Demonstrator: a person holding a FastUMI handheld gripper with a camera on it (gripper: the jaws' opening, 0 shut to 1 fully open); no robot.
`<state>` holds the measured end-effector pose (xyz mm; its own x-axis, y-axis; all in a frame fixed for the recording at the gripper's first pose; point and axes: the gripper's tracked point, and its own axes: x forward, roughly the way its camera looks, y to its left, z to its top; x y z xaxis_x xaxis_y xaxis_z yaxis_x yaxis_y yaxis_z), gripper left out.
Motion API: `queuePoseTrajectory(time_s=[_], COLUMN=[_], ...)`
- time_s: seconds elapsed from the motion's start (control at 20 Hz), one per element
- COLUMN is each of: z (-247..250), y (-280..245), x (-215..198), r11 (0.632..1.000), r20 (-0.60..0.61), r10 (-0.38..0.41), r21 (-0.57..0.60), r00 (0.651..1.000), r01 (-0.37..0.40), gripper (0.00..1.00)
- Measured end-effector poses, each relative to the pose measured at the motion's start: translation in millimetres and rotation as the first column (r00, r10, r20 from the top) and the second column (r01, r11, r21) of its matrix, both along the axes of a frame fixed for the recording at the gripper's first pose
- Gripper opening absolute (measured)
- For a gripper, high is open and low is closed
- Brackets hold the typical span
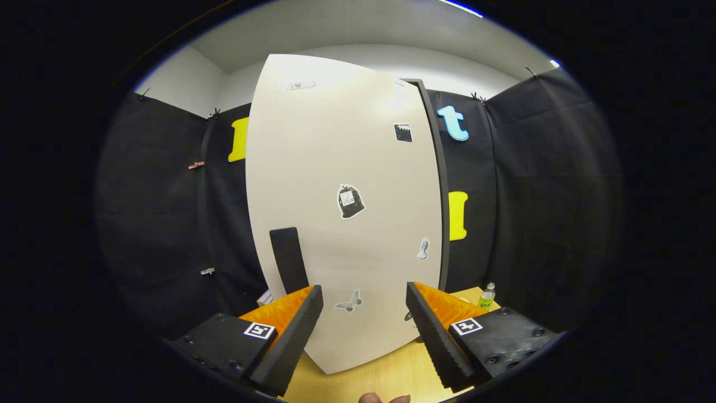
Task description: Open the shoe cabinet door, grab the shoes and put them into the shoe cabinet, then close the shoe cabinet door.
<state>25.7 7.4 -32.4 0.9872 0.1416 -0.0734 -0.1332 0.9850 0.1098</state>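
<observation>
The gripper (363, 330) points level at the shoe cabinet door (341, 224), fingers spread wide with nothing between them. The door stands shut just ahead (its dark handle (288, 260) beyond the left finger), a small bottle (486, 297) beside the cabinet's right edge.

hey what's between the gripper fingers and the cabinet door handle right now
Nothing: in the gripper view the open gripper faces the cabinet door, its dark handle just beyond one finger.

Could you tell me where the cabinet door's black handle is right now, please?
In the gripper view, the black handle sits low on the white cabinet door, just beyond the left finger of the open tongs, left of the butterfly sticker.
</observation>
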Motion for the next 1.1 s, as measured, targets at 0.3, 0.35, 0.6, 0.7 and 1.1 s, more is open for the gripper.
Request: queuePoseTrajectory(time_s=[0.3, 0.35, 0.6, 0.7, 1.1], z=[10.0, 11.0, 11.4, 11.8, 12.0], y=[-8.5, -10.3, -20.7, -25.8, -35.5], x=[1.5, 1.6, 0.9, 0.3, 2.0], r11=[1.0, 1.0, 0.999, 0.998, 0.997], r20=[0.036, 0.036, 0.04, 0.042, 0.054], r10=[-0.016, -0.02, -0.042, -0.052, -0.069], r21=[-0.02, -0.019, -0.019, -0.021, -0.041], r00=[0.999, 0.999, 0.998, 0.998, 0.996], r01=[0.017, 0.021, 0.043, 0.053, 0.071], gripper=[0.98, 0.98, 0.98, 0.98, 0.98])
